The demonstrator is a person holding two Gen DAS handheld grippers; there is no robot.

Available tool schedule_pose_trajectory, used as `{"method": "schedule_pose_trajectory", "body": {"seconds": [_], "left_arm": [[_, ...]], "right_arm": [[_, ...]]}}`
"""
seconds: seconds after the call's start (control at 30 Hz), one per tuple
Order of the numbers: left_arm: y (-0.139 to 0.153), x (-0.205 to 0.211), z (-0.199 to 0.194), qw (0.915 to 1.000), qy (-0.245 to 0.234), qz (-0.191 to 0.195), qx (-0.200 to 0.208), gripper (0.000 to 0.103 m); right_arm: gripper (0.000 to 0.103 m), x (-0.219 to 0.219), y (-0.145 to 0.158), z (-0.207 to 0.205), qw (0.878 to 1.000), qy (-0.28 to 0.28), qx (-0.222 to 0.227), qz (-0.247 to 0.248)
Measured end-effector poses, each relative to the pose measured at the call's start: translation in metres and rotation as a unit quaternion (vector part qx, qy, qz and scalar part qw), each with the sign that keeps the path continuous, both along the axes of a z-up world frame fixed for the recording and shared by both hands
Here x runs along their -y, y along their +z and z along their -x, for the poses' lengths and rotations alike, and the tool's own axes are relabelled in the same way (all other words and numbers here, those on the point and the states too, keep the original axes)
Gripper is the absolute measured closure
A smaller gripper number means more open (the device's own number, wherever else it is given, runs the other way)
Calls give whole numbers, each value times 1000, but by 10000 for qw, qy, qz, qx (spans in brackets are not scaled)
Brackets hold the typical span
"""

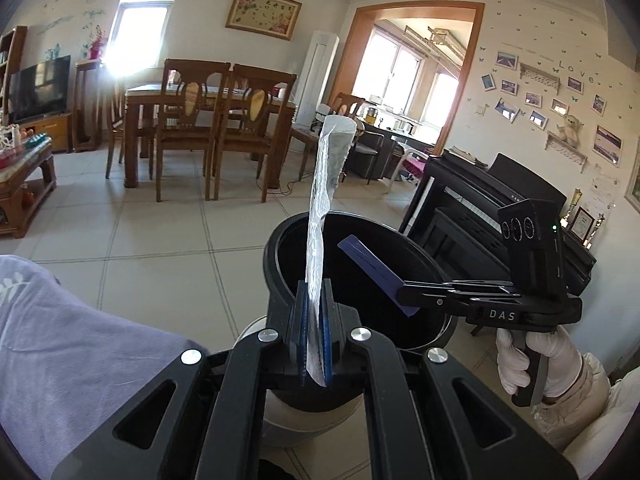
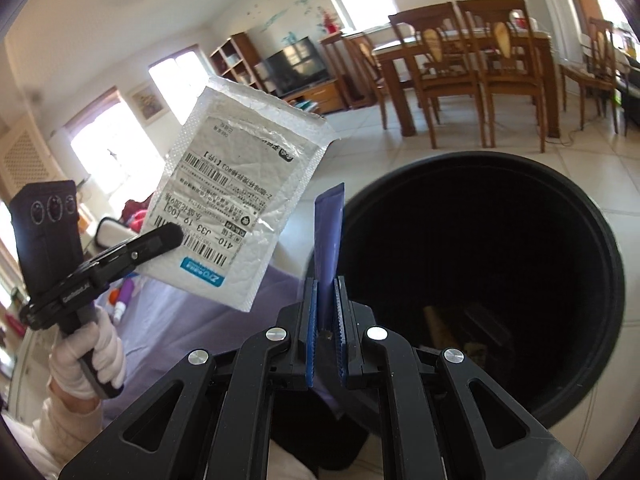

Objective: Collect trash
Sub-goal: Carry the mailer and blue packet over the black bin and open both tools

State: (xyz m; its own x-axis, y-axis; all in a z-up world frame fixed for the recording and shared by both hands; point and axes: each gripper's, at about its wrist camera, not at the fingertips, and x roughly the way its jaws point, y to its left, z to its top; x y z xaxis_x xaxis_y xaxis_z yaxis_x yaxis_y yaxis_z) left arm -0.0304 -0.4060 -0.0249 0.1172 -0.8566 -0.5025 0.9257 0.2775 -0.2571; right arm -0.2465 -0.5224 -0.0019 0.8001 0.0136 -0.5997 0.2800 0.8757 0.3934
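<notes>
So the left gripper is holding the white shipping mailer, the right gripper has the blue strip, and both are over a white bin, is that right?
Not quite: the bin is black, not white, as the right wrist view shows. The rest holds: the left gripper is clamped on the white shipping mailer, and the right gripper is clamped on the blue strip, both near the bin's opening.

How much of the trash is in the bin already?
Some: tan and dark scraps lie at the bottom of the black bin. In hand: the left gripper pinches a white mailer bag, and the right gripper pinches a blue strip. Left: dropping both in. Other trash around the room can't be judged.
</notes>
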Motion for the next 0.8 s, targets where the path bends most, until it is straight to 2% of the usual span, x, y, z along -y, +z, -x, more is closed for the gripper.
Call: {"method": "schedule_pose_trajectory", "body": {"seconds": [0.23,0.47,0.6,0.8], "left_arm": [[-4,41,9,9991,-364,78,-215,96],[-31,81,18,9982,-463,-282,-252,96],[-45,88,19,9976,-432,-480,-242,96],[-48,90,20,9967,-460,-616,-245,96]], "right_arm": [[94,38,-15,38,9988,-473,-74,-71],[94,59,-31,63,9974,-695,-84,-169],[94,63,-37,70,9969,-762,-118,-179],[94,61,-41,66,9964,-810,-183,-168]]}}
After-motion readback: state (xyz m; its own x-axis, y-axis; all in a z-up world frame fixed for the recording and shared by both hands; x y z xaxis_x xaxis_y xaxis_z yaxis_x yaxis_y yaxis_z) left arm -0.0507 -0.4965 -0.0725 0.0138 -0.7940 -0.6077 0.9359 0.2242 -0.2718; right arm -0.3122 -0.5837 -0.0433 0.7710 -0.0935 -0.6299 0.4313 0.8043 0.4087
